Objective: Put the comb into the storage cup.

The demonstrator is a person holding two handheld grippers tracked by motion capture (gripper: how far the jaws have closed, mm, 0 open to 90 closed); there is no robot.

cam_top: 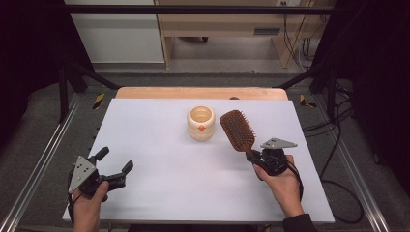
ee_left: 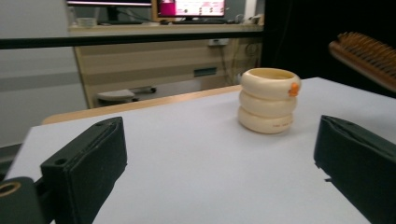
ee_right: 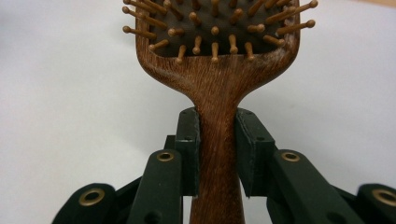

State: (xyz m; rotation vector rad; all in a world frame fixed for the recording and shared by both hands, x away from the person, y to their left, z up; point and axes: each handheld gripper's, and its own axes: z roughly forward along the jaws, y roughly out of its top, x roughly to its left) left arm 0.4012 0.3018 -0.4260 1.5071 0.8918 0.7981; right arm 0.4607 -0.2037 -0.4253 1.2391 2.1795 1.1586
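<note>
A: Entry, largest first. White rectangular table top (cam_top: 159, 159), bare apart from two items. Cream ribbed ceramic-looking cup (cam_top: 201, 123) stands upright near the middle.

B: And the brown wooden paddle hairbrush (cam_top: 237, 130)?

A: Lifted off the table, just right of the cup, head angled up and away, bristles showing. The right gripper (cam_top: 255, 158) is clamped on its handle, pads (ee_right: 188, 149) pressed to both sides just below the neck.

B: Handling estimate?

A: Stiff, light, head-heavy. Varnished wood may be slick, so it could pivot in the grip. Holding close to the neck, as now, looks soundest.

B: Left gripper (cam_top: 114, 164)?

A: Jaws spread wide, nothing between them, hovering low at the near left edge, well apart from the cup.

B: View differences?

A: The right gripper view shows the pad contact and wood grain (ee_right: 219, 116); the high view gives the layout. The left gripper view shows the cup's (ee_left: 269, 100) orange mark and the brush (ee_left: 369, 58) edge-on.
</note>
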